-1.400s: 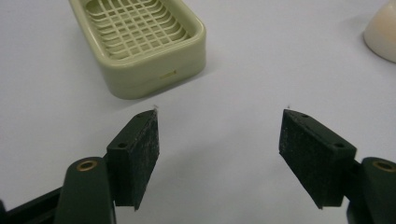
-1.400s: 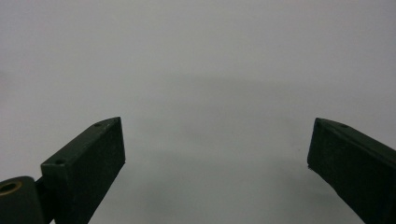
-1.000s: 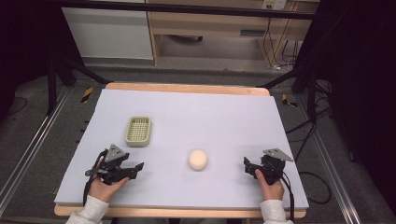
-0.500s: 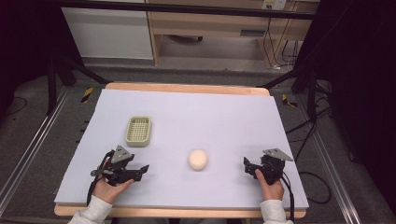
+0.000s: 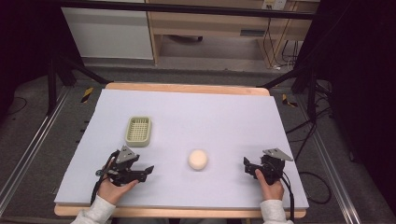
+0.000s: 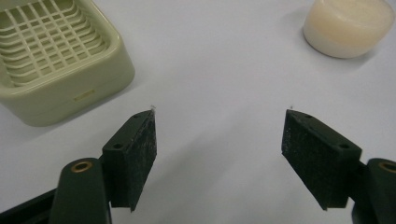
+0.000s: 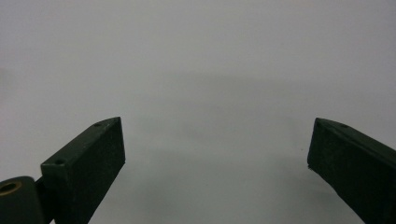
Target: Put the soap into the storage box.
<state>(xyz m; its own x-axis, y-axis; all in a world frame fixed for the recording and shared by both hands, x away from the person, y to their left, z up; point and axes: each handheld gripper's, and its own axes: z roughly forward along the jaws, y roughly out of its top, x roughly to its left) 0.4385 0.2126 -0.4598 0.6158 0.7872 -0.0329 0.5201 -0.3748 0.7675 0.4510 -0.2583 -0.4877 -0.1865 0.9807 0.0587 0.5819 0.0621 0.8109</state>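
Both grippers are black, angular hand tools. The left gripper [image 5: 148,170] and the right gripper [image 5: 246,164] each carry a grey three-cornered plate on top, and a dark cable trails back from each past the wrist. The person wears light grey sleeves [image 5: 95,212] with ribbed cuffs. In the gripper views the jaws are flat black blocks with rough-textured pads [image 6: 145,148], small screw holes and brass-coloured pivot bushings [image 6: 81,166].

A lab-style recording bench: beyond the left gripper [image 5: 148,170] a pale mat covers a wooden table [image 5: 187,87], flanked by dark curtains [image 5: 28,42], black frame struts [image 5: 51,84], and loose cables [image 5: 299,135] on grey floor.
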